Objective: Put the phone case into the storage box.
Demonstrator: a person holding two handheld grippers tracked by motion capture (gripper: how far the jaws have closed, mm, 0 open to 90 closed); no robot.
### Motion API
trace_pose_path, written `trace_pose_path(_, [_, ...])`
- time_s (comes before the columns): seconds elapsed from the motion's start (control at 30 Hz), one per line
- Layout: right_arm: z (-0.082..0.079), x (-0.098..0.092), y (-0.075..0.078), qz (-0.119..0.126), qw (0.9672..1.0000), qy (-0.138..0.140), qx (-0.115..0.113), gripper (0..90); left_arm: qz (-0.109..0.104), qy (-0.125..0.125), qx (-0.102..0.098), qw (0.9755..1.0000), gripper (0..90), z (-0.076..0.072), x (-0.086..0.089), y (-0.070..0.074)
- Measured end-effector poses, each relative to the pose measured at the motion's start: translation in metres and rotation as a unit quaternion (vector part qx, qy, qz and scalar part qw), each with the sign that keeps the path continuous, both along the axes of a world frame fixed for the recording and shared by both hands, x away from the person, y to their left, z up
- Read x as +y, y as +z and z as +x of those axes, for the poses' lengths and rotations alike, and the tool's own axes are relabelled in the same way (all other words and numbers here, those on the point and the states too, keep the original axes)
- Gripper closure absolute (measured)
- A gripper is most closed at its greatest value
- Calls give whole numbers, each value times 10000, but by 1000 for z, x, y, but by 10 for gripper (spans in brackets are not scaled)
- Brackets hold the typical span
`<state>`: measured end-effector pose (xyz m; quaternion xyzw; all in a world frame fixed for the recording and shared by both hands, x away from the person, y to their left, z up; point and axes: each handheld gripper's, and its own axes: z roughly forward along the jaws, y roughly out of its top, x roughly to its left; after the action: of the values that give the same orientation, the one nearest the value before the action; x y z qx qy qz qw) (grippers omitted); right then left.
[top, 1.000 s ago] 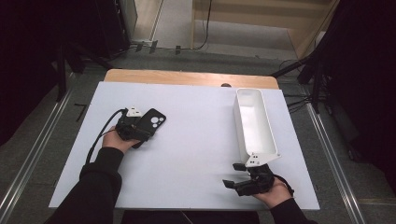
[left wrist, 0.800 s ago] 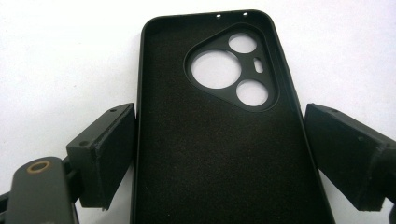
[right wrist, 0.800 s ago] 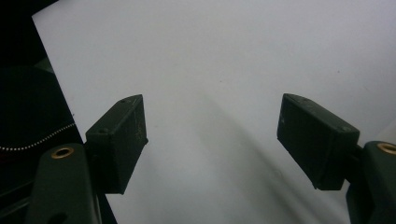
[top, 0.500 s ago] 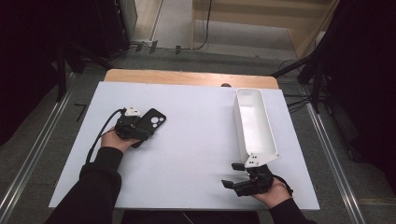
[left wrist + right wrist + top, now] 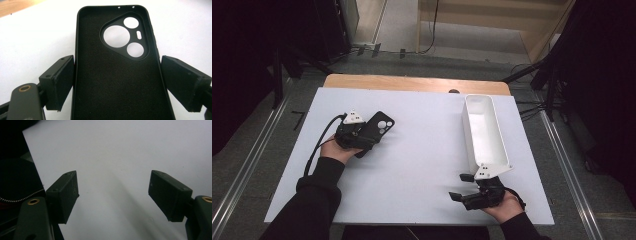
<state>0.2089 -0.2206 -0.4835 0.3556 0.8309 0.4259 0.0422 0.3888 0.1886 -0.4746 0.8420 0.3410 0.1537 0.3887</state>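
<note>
Phone case (image 5: 117, 75), held in left claw (image 5: 117, 85), has lifted slightly.

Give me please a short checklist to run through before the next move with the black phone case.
1. Left tool pads on both long edges of the phone case: ok.
2. Case straight between the jaws, open side up: ok.
3. Right tool open, with nothing in it: ok.
4. White tray has nothing inside: ok.
5. Case already lifted off the table: cannot tell.
</note>
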Motion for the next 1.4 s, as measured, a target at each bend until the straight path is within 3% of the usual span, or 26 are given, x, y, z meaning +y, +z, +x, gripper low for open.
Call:
trace_pose_path(0.4, [-1,6,4,76,9998,148,-83,225,-235,-7,-37,9997,140,-22,-8,19])
trace_pose_path(0.63, [-2,6,6,139,9997,180,-90,224,-280,-150,-100,9994,140,-43,-22,26])
trace_pose_path(1.03, [-4,13,12,175,9997,110,-125,221,-346,-289,-44,9990,140,-68,-41,26])
trace_pose_path(1.4, [0,17,23,338,9991,-162,-199,224,-545,-205,-123,9982,139,-85,-54,25])
